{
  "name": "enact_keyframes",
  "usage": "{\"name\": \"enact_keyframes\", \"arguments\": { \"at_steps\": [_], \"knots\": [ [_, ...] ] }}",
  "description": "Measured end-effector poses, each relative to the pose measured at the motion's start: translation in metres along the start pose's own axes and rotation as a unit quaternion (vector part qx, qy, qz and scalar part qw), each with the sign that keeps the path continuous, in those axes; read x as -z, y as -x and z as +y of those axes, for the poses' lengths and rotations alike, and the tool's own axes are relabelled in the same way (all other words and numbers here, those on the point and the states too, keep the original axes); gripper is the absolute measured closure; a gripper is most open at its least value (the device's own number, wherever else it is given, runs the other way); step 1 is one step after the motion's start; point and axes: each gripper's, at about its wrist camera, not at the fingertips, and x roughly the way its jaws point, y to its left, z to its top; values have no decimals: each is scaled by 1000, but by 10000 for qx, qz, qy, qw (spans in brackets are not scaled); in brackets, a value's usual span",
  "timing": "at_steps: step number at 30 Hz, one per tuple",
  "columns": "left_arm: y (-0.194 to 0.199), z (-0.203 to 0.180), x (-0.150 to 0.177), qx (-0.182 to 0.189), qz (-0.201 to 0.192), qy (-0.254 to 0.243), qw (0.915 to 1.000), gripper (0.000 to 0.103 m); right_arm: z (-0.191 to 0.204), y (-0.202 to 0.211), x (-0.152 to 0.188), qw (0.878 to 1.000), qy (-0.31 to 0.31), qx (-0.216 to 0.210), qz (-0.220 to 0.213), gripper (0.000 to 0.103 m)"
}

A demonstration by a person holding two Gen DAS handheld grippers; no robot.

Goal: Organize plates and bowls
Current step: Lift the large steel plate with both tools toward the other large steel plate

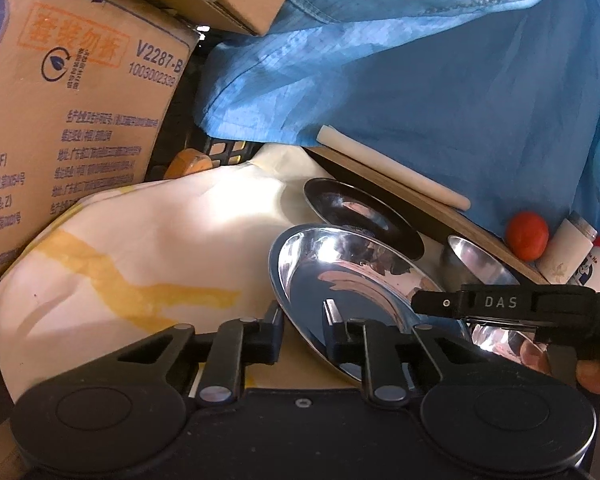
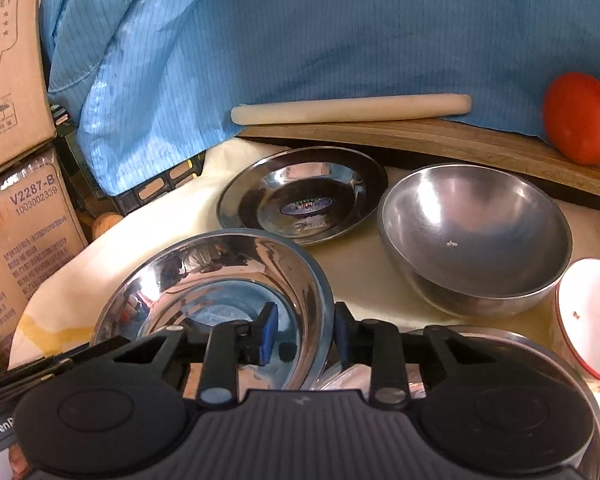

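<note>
A shiny steel plate (image 1: 340, 280) is tilted up off the cream cloth (image 1: 140, 248). My left gripper (image 1: 306, 326) straddles its near rim, one finger on each side, with a gap showing. My right gripper (image 2: 306, 330) straddles the same plate's (image 2: 220, 280) right rim, blue pads either side, and shows in the left wrist view (image 1: 500, 304). A second steel plate (image 2: 300, 196) lies flat behind. A deep steel bowl (image 2: 476, 236) sits to its right. Another steel dish (image 2: 520, 344) lies under my right gripper.
Cardboard boxes (image 1: 60, 120) stand at the left. A blue garment (image 2: 300, 40) hangs behind. A wooden board (image 2: 460, 136) with a cream rolling pin (image 2: 352, 108) and a tomato (image 2: 580, 118) lies at the back. A white red-rimmed cup (image 2: 588, 316) is at the right.
</note>
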Motion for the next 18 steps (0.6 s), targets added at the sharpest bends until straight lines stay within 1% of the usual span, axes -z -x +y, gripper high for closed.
{"name": "enact_keyframes", "arguments": {
  "at_steps": [3,9,13,18],
  "knots": [
    [3,0,-1,-28,-75,50,10000,82,0,3,-1,10000,-38,-61,-51,77],
    [14,-4,-5,-59,-296,-8,9995,82,2,16,-2,9997,-31,-113,-229,80],
    [20,-13,-8,53,-408,-99,9991,82,-5,32,0,9991,-126,-112,-383,80],
    [23,-34,-6,308,-440,-262,9982,81,-16,61,5,9977,-289,26,-611,80]
  ]
}}
